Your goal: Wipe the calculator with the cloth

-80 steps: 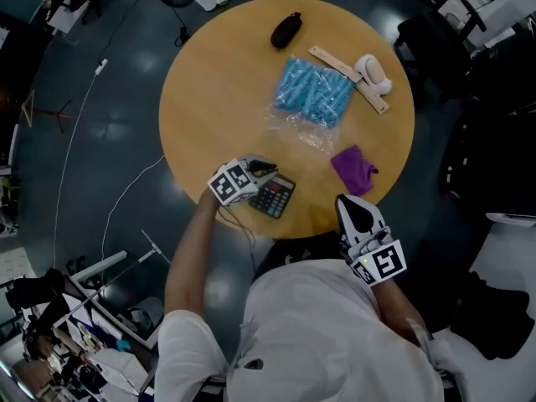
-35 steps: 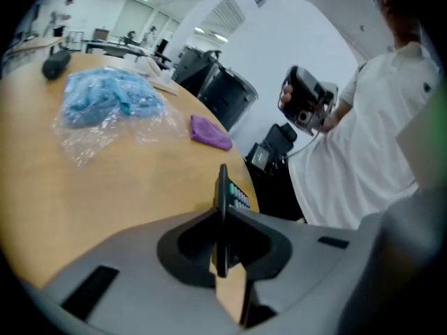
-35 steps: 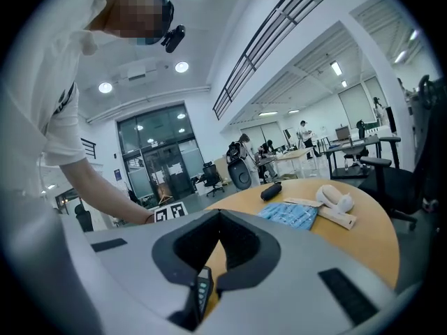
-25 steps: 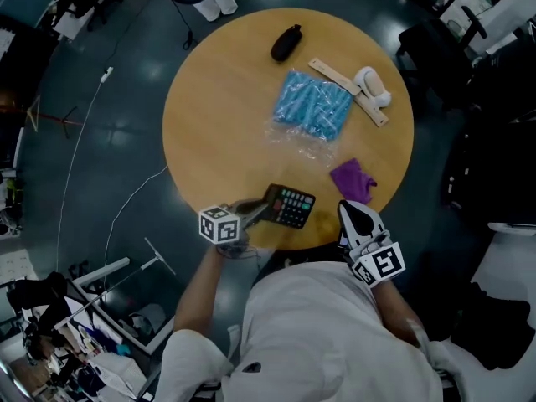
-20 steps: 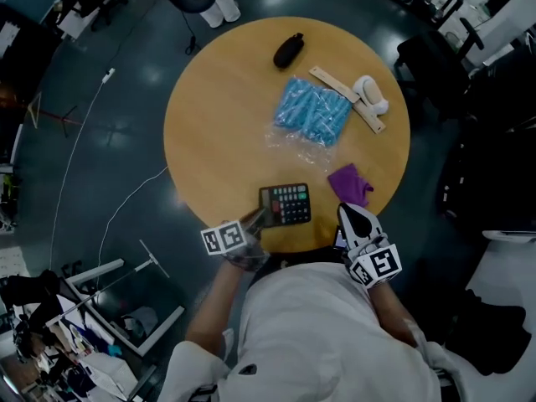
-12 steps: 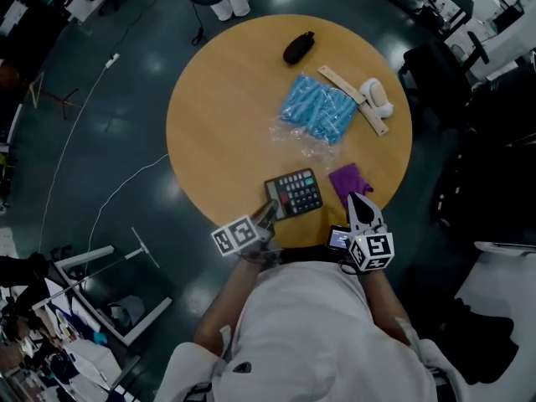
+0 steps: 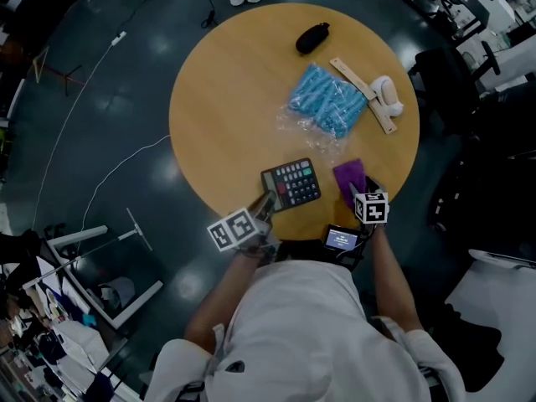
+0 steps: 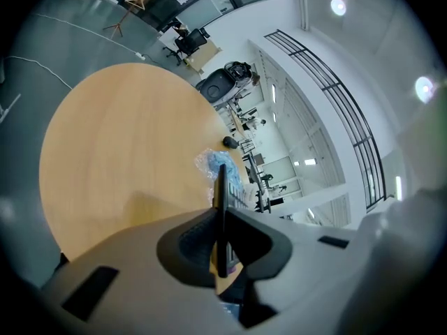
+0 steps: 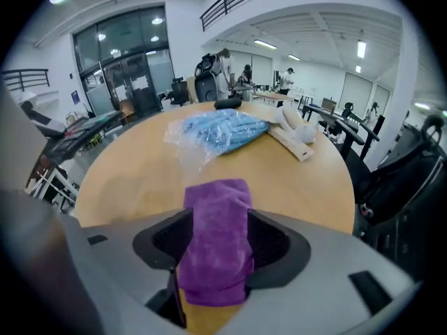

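Two things carry the task, and both lie at the near edge of the round table (image 7: 226,99). The calculator (image 7: 291,183) is a flat, dark slab with rows of coloured keys. The left gripper (image 7: 266,203) has its jaws closed on the calculator's near-left corner, and in the left gripper view the body shows edge-on, pinched as a thin plate between the pads. It looks rigid and light, with a hard plastic shell that could slip or pivot in a corner grip. A hold further in along the edge, clear of the keys, would likely steady it better against wiping pressure.

The cloth (image 7: 348,174), purple and fleecy, lies crumpled just to the right of the calculator, not touching it as far as the head view shows. The right gripper (image 7: 361,191) stands over the cloth's near end, tilted downward. Its jaws have just been opening and stand wide, with the cloth running between them but not yet squeezed. The cloth should behave as soft, limp and almost weightless: it will fold and bunch, and a pinch at one end would leave the rest trailing. Closing on the thick folded middle would probably give a firm pad to drag over the keys.

Beyond the calculator, well apart from it, sits a blue packet (image 7: 328,103) in clear wrap, out of the way.
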